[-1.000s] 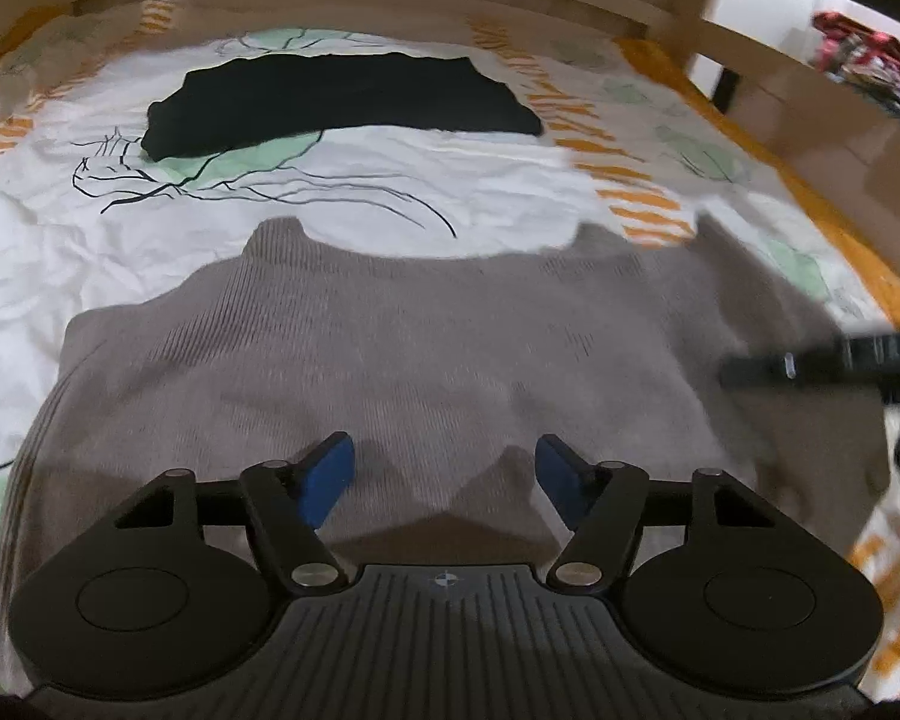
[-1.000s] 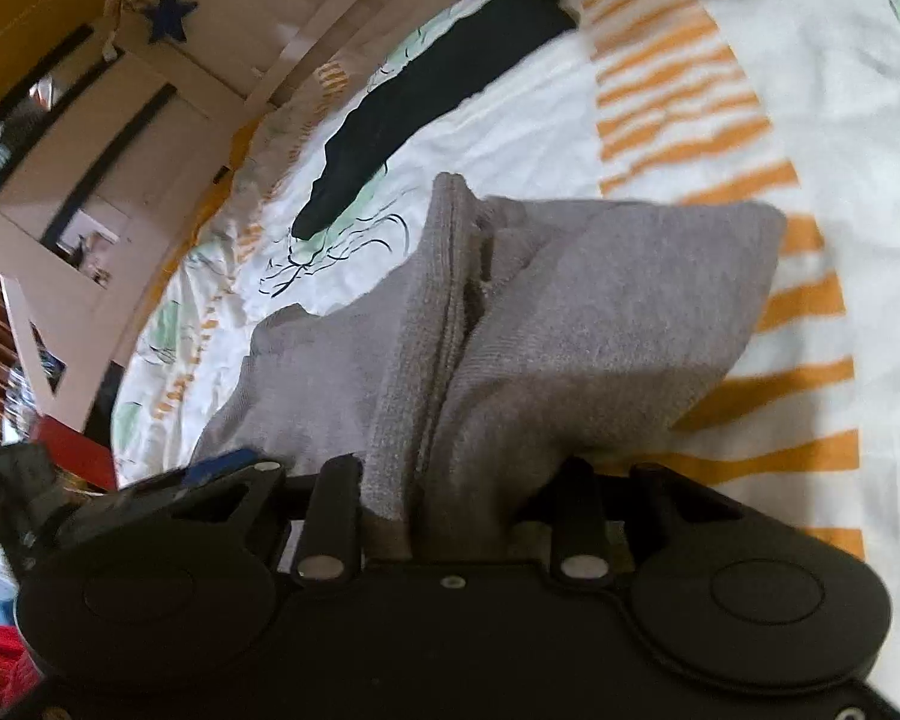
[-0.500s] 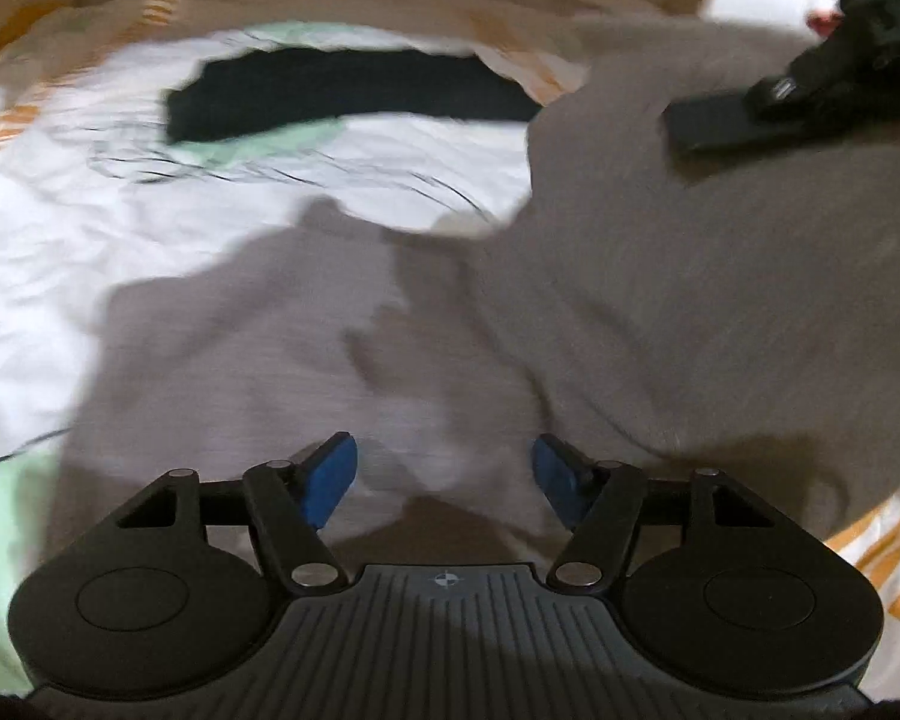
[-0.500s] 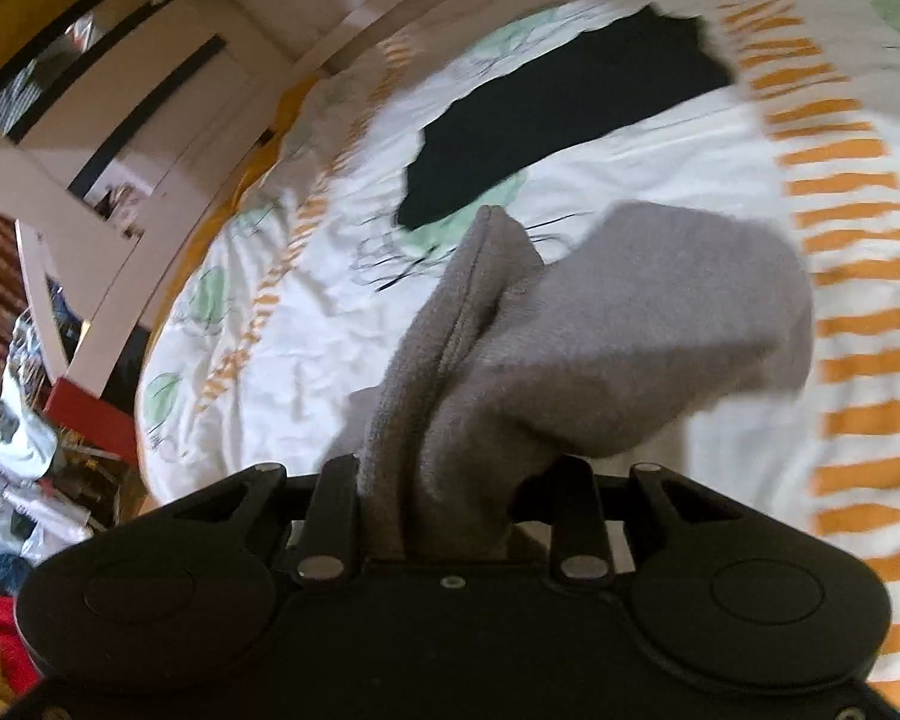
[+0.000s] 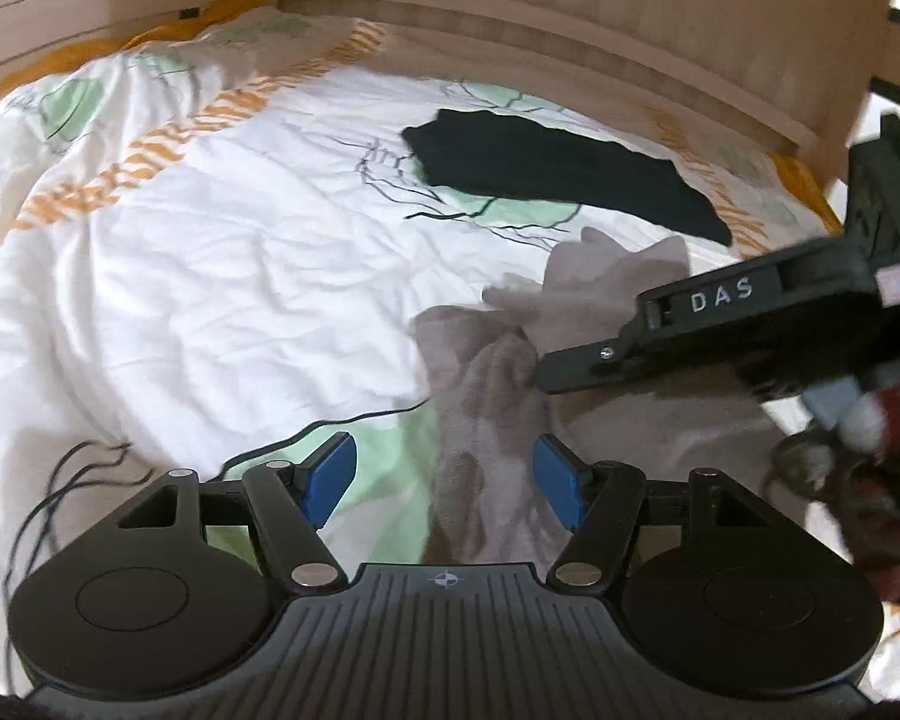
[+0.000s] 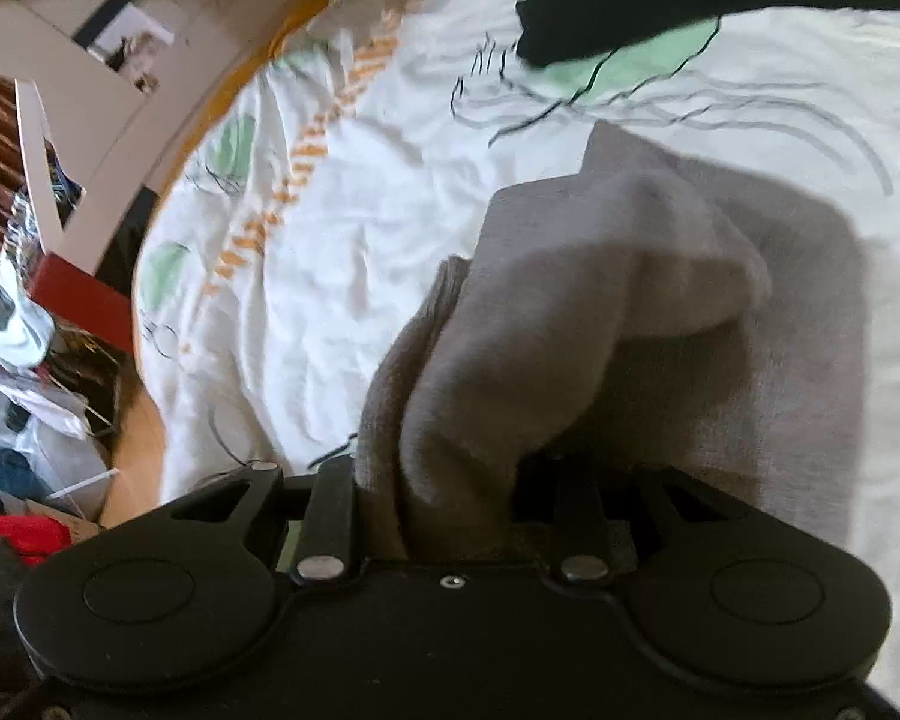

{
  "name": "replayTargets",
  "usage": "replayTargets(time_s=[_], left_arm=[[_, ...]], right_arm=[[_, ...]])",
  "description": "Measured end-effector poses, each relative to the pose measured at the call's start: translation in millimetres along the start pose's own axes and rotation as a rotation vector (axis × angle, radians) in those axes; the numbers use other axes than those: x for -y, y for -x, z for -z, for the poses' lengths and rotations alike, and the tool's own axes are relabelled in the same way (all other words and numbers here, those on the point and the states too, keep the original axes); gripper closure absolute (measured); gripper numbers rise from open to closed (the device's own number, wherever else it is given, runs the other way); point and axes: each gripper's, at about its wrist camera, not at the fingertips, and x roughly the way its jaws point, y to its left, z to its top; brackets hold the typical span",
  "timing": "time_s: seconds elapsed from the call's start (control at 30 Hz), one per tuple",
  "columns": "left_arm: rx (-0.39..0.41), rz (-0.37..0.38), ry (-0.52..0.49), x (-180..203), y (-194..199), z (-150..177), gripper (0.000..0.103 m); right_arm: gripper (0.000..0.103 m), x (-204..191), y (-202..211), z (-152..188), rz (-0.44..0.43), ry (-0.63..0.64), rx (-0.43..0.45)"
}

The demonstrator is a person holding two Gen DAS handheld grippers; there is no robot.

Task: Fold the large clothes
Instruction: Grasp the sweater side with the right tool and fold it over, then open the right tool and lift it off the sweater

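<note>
Grey sweater [image 5: 492, 384], spread flat on the bed [image 5: 222, 276] a second ago, is now being held bunched and lifted by the right hand-held gripper [image 6: 450, 498], clamped on its fabric. "DAS" is being shown on that gripper's side. The left hand-held gripper [image 5: 444, 474] is being kept apart, gripping nothing.

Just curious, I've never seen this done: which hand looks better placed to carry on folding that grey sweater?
Probably the right gripper: it is clamped on the grey sweater. The left gripper is open, holding nothing.
</note>
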Motion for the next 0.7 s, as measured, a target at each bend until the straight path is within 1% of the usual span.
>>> replayTargets(time_s=[0.07,0.1,0.17,0.27,0.4,0.47,0.53,0.63,0.7], left_arm=[[0.010,-0.001,0.011,-5.2,5.3,-1.1,0.039],[0.015,-0.002,0.013,-6.0,7.5,-1.8,0.039],[0.028,-0.001,0.017,-8.4,14.5,-1.8,0.039],[0.045,-0.003,0.019,-10.2,19.7,-4.9,0.039],[0.079,-0.012,0.007,-9.8,29.1,-10.6,0.039],[0.093,-0.007,-0.006,-6.5,34.5,-11.3,0.039],[0.098,0.007,-0.031,0.5,37.2,-10.1,0.039],[0.081,0.046,-0.066,12.3,29.8,-7.7,0.039],[0.059,0.070,-0.080,21.0,20.6,-3.7,0.039]], right_arm=[[0.048,-1.6,-1.4,4.8,-0.017,0.007,0.021],[0.043,-1.8,1.8,5.9,-0.034,0.005,0.031],[0.038,1.2,12.5,6.3,-0.100,-0.019,0.054],[0.038,2.3,31.5,2.6,-0.184,-0.036,0.119],[0.038,3.4,62.4,0.9,-0.217,-0.013,0.221],[0.038,5.6,74.2,2.7,-0.186,0.012,0.252],[0.038,7.6,79.3,7.0,-0.127,0.056,0.266],[0.038,6.1,77.4,16.4,0.004,0.172,0.259],[0.039,3.7,68.1,27.3,0.114,0.296,0.254]])
